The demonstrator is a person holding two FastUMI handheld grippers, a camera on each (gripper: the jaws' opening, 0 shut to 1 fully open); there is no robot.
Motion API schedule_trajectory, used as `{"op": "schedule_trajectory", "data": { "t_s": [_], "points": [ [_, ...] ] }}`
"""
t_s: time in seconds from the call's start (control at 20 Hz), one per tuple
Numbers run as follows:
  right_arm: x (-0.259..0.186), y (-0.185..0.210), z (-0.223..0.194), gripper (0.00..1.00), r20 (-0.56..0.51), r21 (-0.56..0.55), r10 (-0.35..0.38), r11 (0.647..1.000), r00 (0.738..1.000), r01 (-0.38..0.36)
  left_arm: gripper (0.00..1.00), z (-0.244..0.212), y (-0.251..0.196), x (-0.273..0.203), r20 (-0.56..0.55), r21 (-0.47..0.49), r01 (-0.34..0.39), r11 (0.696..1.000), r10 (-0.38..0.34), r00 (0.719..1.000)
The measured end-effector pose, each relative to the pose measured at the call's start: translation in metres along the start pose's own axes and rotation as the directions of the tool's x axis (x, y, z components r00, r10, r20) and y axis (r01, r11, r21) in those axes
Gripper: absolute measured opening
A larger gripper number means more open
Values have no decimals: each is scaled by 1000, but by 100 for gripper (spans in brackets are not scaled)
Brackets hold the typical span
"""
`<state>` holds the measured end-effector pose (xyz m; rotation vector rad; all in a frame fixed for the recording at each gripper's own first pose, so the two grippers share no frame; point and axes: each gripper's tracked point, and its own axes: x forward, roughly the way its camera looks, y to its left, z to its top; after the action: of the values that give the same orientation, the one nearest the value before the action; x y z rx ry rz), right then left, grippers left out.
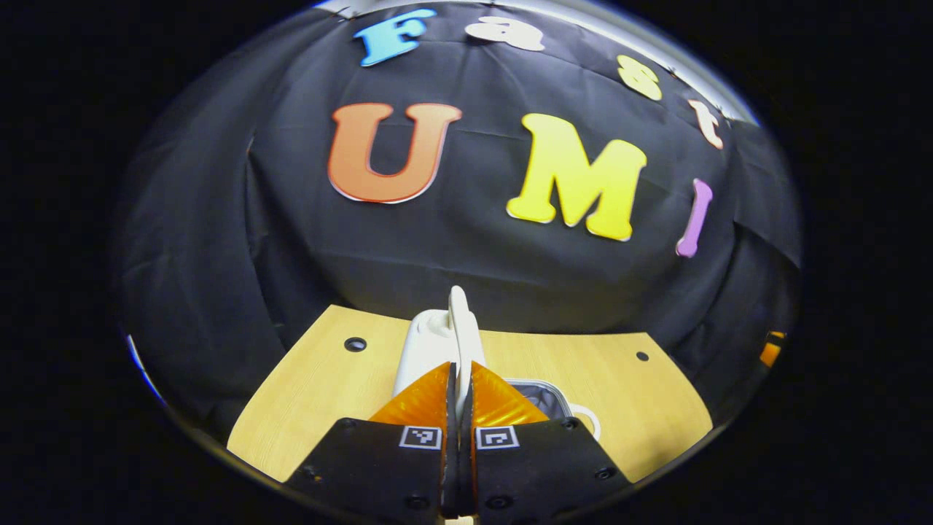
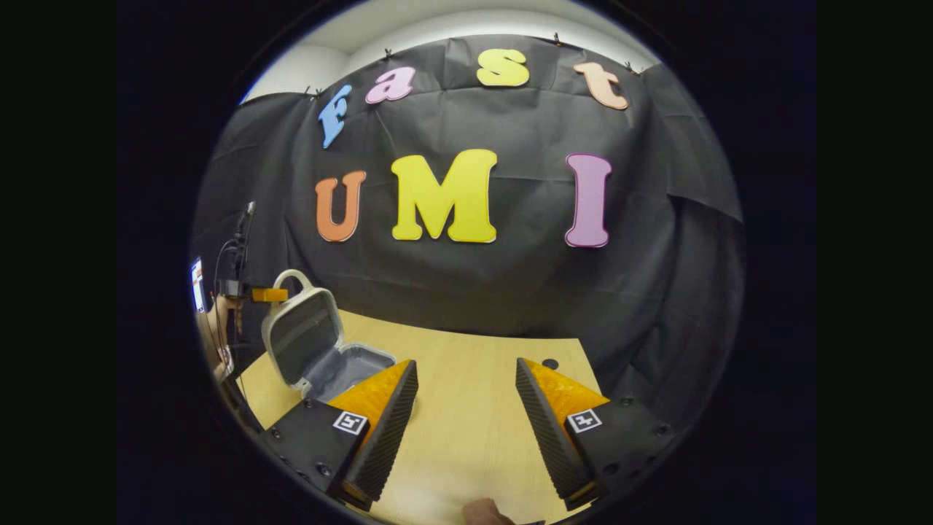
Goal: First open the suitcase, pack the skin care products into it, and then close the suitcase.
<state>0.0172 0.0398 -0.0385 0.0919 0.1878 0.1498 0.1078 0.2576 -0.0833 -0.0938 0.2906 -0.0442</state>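
The white suitcase (image 2: 350, 368) stands open at the left end of the wooden table (image 2: 466, 394), its lid (image 2: 302, 335) raised nearly upright and the grey lining showing. In the left gripper view the lid (image 1: 426, 346) is edge-on, and my left gripper (image 1: 459, 368) is shut on the lid's white handle (image 1: 459, 317). The open base (image 1: 543, 397) lies just right of the fingers. The right gripper view shows that handle (image 2: 291, 278) with the left gripper (image 2: 270, 294) on it. My right gripper (image 2: 466, 408) hangs open over bare table, right of the suitcase, holding nothing.
The table (image 1: 328, 386) has small round holes (image 1: 355, 344) (image 2: 550, 363) near its far edge, where the black cloth wall begins. A hand (image 2: 219, 324), cables and a screen (image 2: 197, 284) sit beyond the suitcase. A brownish rounded thing (image 2: 485, 512) pokes in at the bottom edge; I cannot tell what it is.
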Motion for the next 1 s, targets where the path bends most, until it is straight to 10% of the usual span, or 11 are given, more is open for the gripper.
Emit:
{"op": "schedule_trajectory", "data": {
  "t_s": [0.6,1.0],
  "points": [
    [-17,-69,-26,81,-43,2,-39,999,998,39,4,-122,-186,56,-252,247,204,947,-140,958],
    [-25,-105,-66,80,-141,93,-76,992,987,90,4,-195,-205,78,-392,394,188,900,-21,920]
  ]
}}
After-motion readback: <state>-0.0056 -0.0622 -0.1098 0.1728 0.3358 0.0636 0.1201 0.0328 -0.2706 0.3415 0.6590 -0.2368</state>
